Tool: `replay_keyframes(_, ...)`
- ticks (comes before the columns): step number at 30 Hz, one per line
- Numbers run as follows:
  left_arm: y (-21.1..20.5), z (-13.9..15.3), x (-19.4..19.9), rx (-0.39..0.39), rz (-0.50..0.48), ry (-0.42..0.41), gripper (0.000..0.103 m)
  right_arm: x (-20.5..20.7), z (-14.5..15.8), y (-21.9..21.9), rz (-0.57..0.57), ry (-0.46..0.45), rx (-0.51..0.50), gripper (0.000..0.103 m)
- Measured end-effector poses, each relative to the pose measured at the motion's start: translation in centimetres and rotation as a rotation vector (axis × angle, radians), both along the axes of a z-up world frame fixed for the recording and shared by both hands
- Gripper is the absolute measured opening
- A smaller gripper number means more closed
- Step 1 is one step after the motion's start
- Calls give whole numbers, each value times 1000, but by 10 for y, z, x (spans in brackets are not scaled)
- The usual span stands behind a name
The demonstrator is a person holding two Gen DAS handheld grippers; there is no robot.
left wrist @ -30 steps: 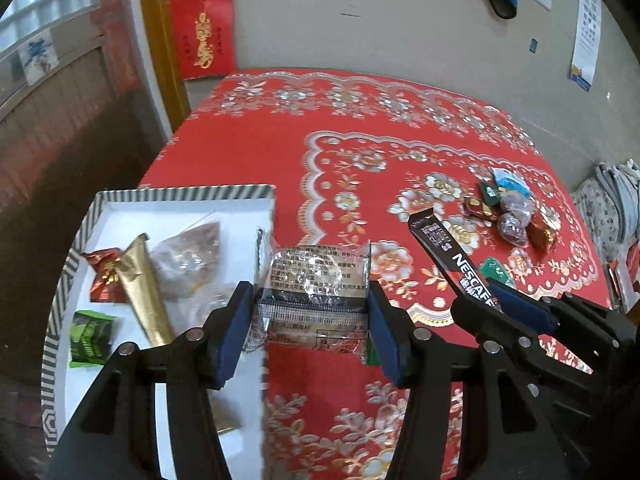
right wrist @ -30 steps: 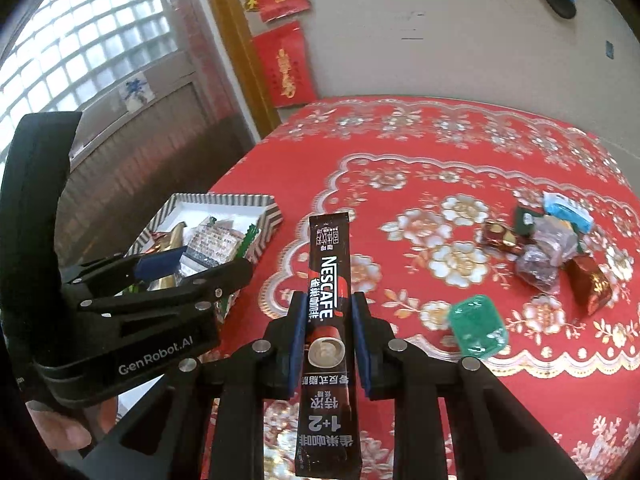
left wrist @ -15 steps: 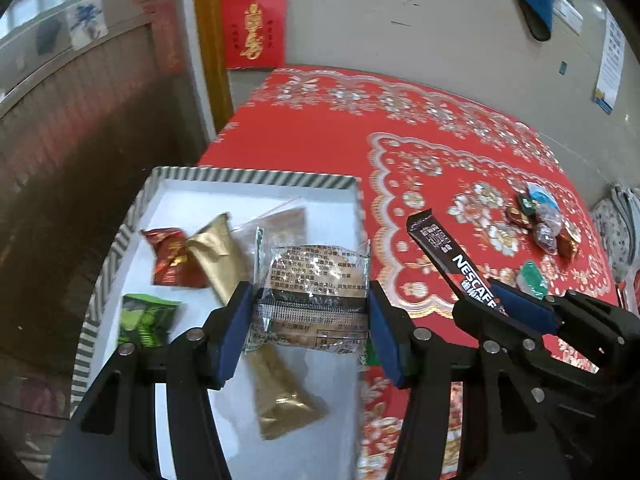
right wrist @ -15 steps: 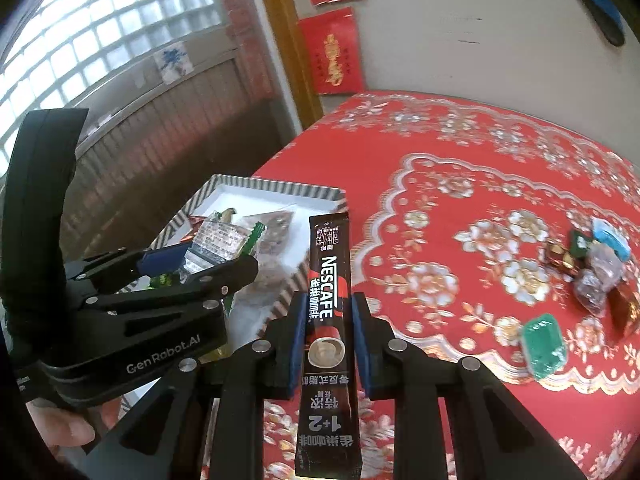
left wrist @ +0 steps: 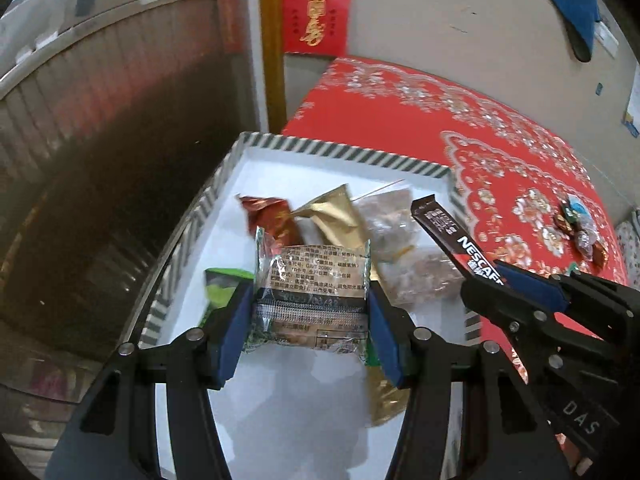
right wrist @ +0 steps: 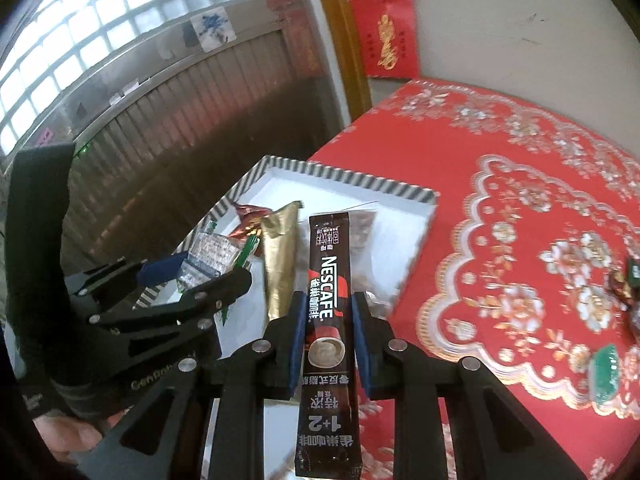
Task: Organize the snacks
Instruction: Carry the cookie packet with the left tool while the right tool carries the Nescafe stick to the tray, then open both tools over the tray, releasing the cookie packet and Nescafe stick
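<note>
A: Red floral tablecloth (left wrist: 400, 120) is being shown beneath everything, with a white tray (left wrist: 344, 156) edged in green stripes set at its left end. What is being carried at the left?

B: A clear-wrapped pastry packet (left wrist: 312, 292) is being pinched between the pads of the left gripper (left wrist: 312, 320), above the tray floor. Under it, a green packet (left wrist: 222, 286), a red wrapper (left wrist: 268, 220), a gold sachet (left wrist: 332, 216) and clear bagged sweets (left wrist: 396, 224) are being kept in the tray.

A: And further right?

B: A Nescafé coffee stick (right wrist: 326, 320) is being clamped across its width by the nearly closed right gripper (right wrist: 326, 332), its far end being held over the tray's right side. Loose candies (left wrist: 580, 228) are being left well apart on the cloth, with a green sweet (right wrist: 604, 372) nearer.

A: What could be spoiled from here?

B: The two grippers are being held close together, so they could be knocked as they are opened. The stick, being long and hung near the striped rim, could be tipped over the edge onto the cloth. The pastry could be crushed by the pinch, or dropped onto the gold sachet and left lying askew.
</note>
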State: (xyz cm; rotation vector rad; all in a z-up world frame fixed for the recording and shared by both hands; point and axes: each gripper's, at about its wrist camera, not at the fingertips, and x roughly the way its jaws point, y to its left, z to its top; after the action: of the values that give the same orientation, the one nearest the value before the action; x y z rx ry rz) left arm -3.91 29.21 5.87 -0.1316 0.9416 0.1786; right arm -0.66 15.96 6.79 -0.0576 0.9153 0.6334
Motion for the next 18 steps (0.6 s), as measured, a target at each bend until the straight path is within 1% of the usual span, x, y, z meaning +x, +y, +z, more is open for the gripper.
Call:
replay_keyframes(7, 17, -13, -3, 5, 27, 17, 55, 4, -14, 33, 34, 22, -20, 22)
replay_keyframes(15, 25, -20, -2, 25, 52, 12, 55, 11, -26, 47, 34, 50, -27, 22)
replay_keyframes(17, 26, -20, -2, 31, 58, 9, 55, 12, -29, 48, 37, 60, -24, 26)
replay_keyframes(18, 27, -20, -2, 32, 62, 7, 56, 13, -30, 48, 40, 70, -16, 26)
